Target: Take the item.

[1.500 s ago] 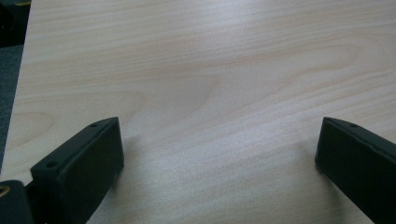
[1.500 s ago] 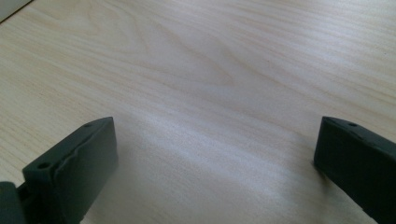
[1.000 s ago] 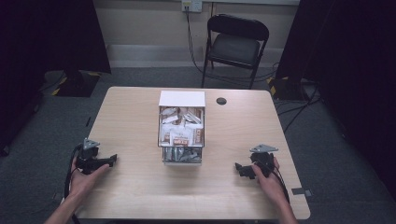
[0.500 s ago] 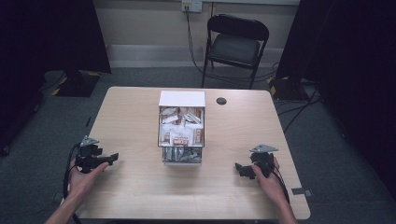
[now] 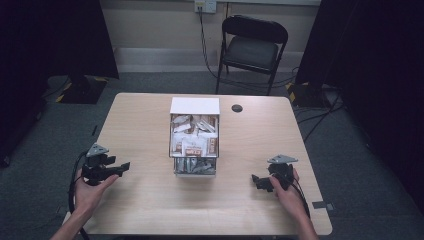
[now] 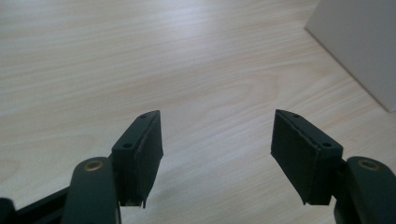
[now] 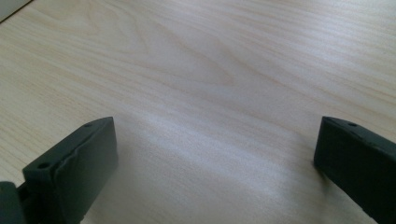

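The pale, wood-grained rectangular tabletop (image 5: 140,125) carries, at its middle, a clear open-topped box (image 5: 194,167) packed with brown and white packets beside a white lid-like panel, while a small round black disc (image 5: 237,108) lies near its far edge.

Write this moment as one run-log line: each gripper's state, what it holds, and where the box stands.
left gripper: open, jaws just closing, nothing between | right gripper: open, empty | box of packets: mid-table, untouched | table
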Demonstrator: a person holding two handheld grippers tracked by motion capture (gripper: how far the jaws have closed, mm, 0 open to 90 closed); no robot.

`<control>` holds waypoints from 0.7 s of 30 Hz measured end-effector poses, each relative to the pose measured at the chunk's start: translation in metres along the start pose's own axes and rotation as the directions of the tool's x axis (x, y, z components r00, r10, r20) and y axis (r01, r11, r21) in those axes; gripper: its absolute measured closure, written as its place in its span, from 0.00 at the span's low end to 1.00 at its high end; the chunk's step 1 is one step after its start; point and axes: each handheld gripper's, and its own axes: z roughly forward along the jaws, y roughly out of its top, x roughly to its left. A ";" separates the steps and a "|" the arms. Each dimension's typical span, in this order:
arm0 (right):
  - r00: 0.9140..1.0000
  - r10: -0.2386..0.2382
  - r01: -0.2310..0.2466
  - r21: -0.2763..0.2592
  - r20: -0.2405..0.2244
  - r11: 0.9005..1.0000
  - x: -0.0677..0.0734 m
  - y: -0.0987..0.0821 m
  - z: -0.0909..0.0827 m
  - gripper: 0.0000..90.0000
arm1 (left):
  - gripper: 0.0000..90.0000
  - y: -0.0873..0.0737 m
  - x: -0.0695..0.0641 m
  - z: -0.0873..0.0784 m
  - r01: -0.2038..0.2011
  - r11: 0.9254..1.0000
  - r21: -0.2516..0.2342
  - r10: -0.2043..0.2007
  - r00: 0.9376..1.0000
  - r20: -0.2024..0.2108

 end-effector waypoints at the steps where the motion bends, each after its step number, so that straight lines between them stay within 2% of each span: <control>1: 1.000 0.000 0.000 0.000 0.000 1.000 0.000 0.000 0.000 0.00 | 0.39 0.001 -0.001 -0.001 0.007 1.000 -0.007 -0.007 1.000 0.016; 2: 1.000 0.000 0.000 0.000 0.000 1.000 0.000 0.000 0.000 0.00 | 0.39 0.002 -0.002 -0.002 0.014 1.000 -0.019 -0.013 0.999 0.033; 4: 1.000 0.000 0.000 0.000 0.000 1.000 0.000 0.000 0.000 0.00 | 0.40 0.004 -0.006 -0.006 0.002 0.999 -0.038 0.000 0.999 0.051; 9: 1.000 0.000 0.000 0.000 0.000 1.000 0.000 0.000 0.000 0.00 | 0.42 0.009 -0.011 -0.012 -0.021 0.998 -0.062 0.026 0.997 0.079; 10: 1.000 0.000 0.000 0.000 0.000 1.000 0.000 0.000 0.000 0.00 | 0.43 0.011 -0.013 -0.014 -0.036 0.997 -0.065 0.042 0.994 0.098; 12: 1.000 0.000 0.000 0.000 0.000 1.000 0.000 0.000 0.000 0.00 | 0.44 0.013 -0.016 -0.016 -0.051 0.996 -0.073 0.059 0.993 0.103; 14: 1.000 0.000 0.000 0.000 0.000 1.000 0.000 0.000 0.000 0.00 | 0.46 0.015 -0.018 -0.019 -0.036 0.995 -0.090 0.049 0.989 0.142; 21: 1.000 0.000 0.000 0.000 0.000 1.000 0.000 0.000 0.000 0.00 | 0.47 0.022 -0.027 -0.028 -0.076 0.989 -0.127 0.097 0.982 0.164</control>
